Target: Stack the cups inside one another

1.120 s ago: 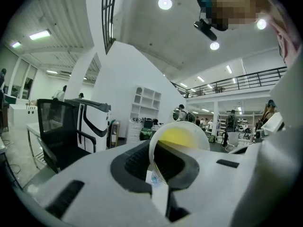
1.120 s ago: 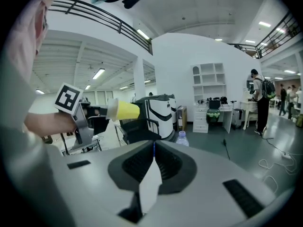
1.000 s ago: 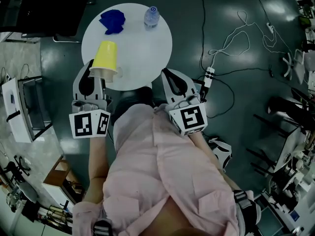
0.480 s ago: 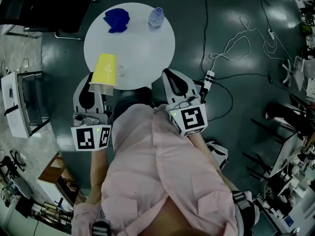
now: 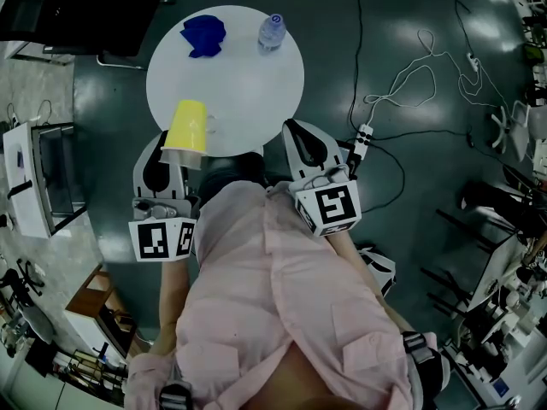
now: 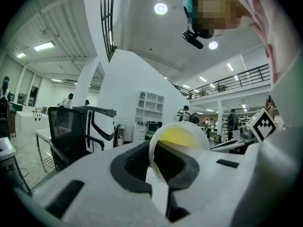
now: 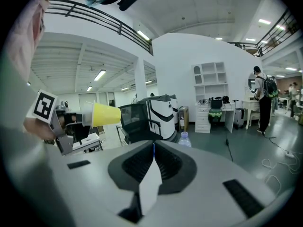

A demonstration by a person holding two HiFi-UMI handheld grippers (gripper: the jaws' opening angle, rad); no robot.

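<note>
Presently one yellow cup [image 5: 189,125], pinched in left tongs [image 5: 173,155], right tongs [image 5: 291,129] closed, one bottle [image 5: 271,31]

- The head camera looked steeply down from above the person's shoulders. It took in the round white table [image 5: 248,84] on the far side and both grippers at its near edge.
- The left gripper's camera sat close behind the left gripper [image 6: 154,171] and faced level along its jaws. The yellow plastic cup [image 6: 182,138] was very near the lens, mouth towards it.
- The right gripper's camera rode just behind the right gripper [image 7: 153,148] and looked out across the hall.
- All three views shared the cup. The head and right gripper views shared the clear plastic water bottle [image 7: 183,137]. Both gripper views shared the white shelf unit [image 6: 149,105] at the far wall.
</note>
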